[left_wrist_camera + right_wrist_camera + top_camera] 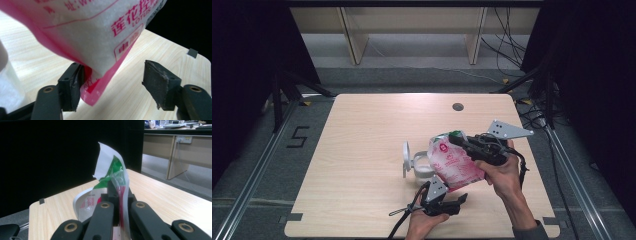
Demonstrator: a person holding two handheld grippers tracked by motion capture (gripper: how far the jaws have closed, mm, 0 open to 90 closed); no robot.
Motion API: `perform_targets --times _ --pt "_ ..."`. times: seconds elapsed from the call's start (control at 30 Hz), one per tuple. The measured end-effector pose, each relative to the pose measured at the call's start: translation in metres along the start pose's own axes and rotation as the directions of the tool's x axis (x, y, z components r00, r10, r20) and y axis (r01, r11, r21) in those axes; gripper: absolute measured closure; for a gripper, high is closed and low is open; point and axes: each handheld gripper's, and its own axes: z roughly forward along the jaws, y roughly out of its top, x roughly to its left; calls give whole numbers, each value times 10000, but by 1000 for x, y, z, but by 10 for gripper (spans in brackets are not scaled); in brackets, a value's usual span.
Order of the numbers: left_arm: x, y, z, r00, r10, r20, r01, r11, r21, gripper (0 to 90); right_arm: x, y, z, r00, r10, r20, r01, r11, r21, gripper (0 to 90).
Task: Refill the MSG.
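A pink and white printed bag (pixel 454 162) with a green top hangs tilted over the table's middle right. My right gripper (pixel 457 136) is shut on the bag's top edge; in the right gripper view its jaws (pixel 117 192) pinch the green and white strip of the bag (pixel 112 175). My left gripper (pixel 456 199) sits below the bag near the front edge. In the left gripper view it (pixel 115 82) stands open. The bag's pink bottom corner (pixel 95 92) lies between the jaws, against the left pad (pixel 75 85) and well apart from the right one.
A white tub (pixel 421 165) with its round lid (pixel 406 159) standing open is just left of the bag. The wooden table (pixel 362 150) has a grey grommet hole (pixel 457 106) at the back. Cables lie on the floor at the right.
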Motion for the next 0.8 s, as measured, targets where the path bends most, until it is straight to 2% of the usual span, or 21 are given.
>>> perform_targets --times 0.07,0.1,0.17,0.2,0.23,0.27,0.3,0.33,0.37,0.4,0.43,0.47,0.53,0.57,0.63,0.67,0.77,0.8 --pt "2 -1 -2 10000 -14 44 13 10000 15 316 1 -1 0 9999 164 6 -164 9999 -14 900" --pt "3 -3 -2 9998 -169 96 170 9998 -49 314 -1 -1 0 9999 -122 84 122 9999 -85 900" --pt "5 -4 -4 9997 -34 243 33 10000 28 325 -2 -2 -2 9999 -109 84 110 9999 -74 900" --pt "4 -5 -6 9998 -112 175 111 9999 76 329 -3 -3 -4 9997 -119 206 121 9999 -102 900" --pt "3 -5 -6 9987 -338 375 346 9992 -209 328 -5 -3 -4 9993 -200 307 203 9998 -79 900" --pt "3 -5 -8 9981 -331 514 344 9991 -243 328 -3 -4 -6 9995 92 311 -95 9999 97 900" --pt "3 -5 -9 9987 -223 468 234 9995 -217 327 -5 -4 -5 9993 13 365 -14 10000 17 900" --pt "1 -4 -11 9983 -299 503 313 9991 -278 327 -8 -6 -4 9985 -161 529 162 9999 -15 900" --pt "2 -4 -14 9985 -110 531 118 9998 -154 326 -10 -7 -4 9981 -113 597 114 9999 -12 900" --pt "1 -4 -14 9977 -238 637 256 9993 -279 325 -10 -9 -5 9986 265 468 -269 9996 83 900" --pt "1 -4 -19 9986 -47 528 55 9999 -147 325 -13 -10 -4 9985 134 530 -135 9999 19 900" --pt "1 -4 -21 9986 6 521 1 9999 -130 323 -15 -14 -4 9975 396 592 -401 9992 66 900" --pt "2 -6 -23 9984 -21 559 39 9995 -320 320 -19 -17 -3 9979 278 585 -281 9996 43 900" --pt "3 -6 -25 9985 19 556 -9 9998 -184 320 -20 -18 -3 9972 438 604 -445 9990 99 900" --pt "5 -8 -28 9985 61 549 -49 9997 -223 319 -21 -19 -4 9975 359 606 -364 9993 67 900" --pt "5 -8 -30 9989 142 443 -137 9999 -101 317 -20 -23 -5 9970 432 639 -447 9988 223 900" --pt "8 -10 -34 9992 145 376 -138 9997 -200 317 -20 -27 -10 9960 432 783 -469 9979 455 900" --pt "8 -10 -36 9994 135 329 -126 9996 -261 317 -22 -29 -11 9968 403 694 -432 9982 414 900"
